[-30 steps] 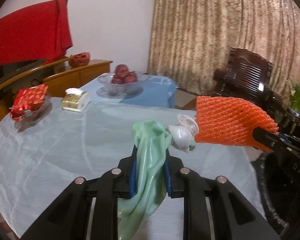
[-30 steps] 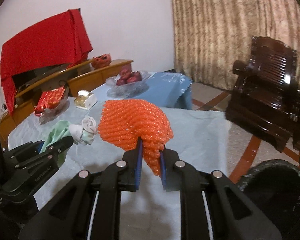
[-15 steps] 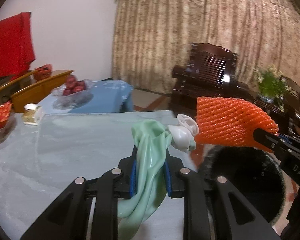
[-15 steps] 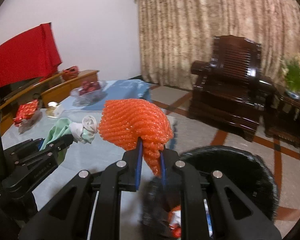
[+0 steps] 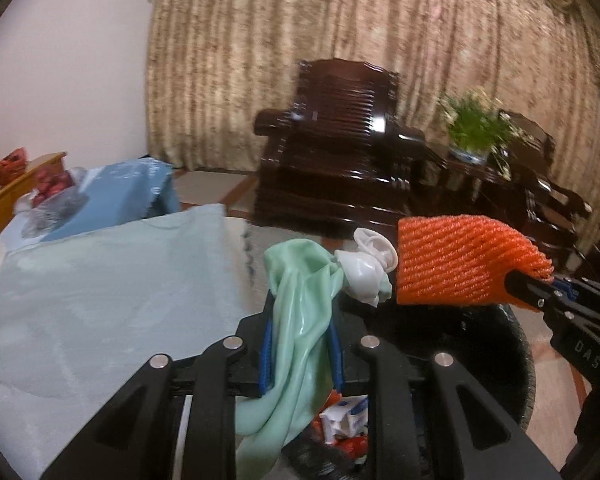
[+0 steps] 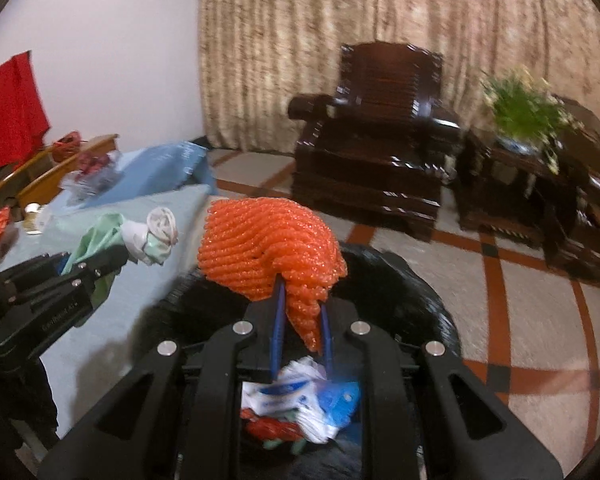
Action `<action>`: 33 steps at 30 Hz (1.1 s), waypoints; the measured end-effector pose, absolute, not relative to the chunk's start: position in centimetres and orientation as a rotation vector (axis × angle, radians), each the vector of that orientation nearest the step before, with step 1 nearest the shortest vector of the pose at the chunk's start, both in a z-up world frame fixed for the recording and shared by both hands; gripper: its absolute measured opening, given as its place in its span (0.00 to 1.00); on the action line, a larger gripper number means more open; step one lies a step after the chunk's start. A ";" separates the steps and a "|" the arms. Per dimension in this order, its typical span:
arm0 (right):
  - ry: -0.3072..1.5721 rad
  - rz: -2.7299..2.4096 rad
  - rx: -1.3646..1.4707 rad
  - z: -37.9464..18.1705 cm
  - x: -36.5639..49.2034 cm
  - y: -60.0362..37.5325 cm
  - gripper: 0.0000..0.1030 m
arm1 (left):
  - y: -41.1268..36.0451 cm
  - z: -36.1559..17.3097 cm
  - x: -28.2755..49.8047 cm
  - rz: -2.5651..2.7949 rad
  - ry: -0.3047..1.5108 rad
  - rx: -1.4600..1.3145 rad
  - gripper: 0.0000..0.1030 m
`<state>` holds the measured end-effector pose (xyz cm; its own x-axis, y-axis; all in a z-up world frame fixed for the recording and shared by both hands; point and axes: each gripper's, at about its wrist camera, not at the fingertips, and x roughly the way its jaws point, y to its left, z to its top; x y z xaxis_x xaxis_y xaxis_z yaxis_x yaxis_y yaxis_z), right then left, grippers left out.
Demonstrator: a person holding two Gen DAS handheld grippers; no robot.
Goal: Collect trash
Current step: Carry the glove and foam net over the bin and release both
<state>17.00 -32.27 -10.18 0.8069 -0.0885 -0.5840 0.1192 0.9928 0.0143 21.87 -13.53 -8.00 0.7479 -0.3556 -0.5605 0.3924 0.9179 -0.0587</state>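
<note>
Holding both pieces over the black bin [image 6: 428, 304], ready to drop, we kept the left gripper [image 5: 300, 344] clamped on the green rubber glove [image 5: 300, 320], its length hanging down through the jaws, and the right gripper [image 6: 300, 332] pinched on the orange foam net [image 6: 268, 248], bulging up and away.

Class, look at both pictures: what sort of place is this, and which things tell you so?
Most likely a home living room: a carved dark wooden armchair, full-length patterned curtains and a cloth-covered table.
</note>
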 end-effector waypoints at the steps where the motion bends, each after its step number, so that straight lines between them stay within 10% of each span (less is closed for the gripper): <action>1: 0.631 -0.126 0.057 -10.7 17.0 -32.9 0.14 | -14.3 -8.3 22.1 -0.422 0.606 0.071 0.22; 17: 0.729 -0.197 0.077 -15.9 19.0 -36.8 0.23 | -20.1 -12.4 24.4 -0.492 0.697 0.094 0.38; 27: 0.709 -0.228 0.070 -15.6 18.1 -36.6 0.79 | -18.5 -11.3 24.3 -0.493 0.676 0.065 0.77; 33: 0.669 -0.221 0.078 -13.9 16.9 -36.5 0.88 | -17.9 -9.2 23.8 -0.496 0.631 0.070 0.80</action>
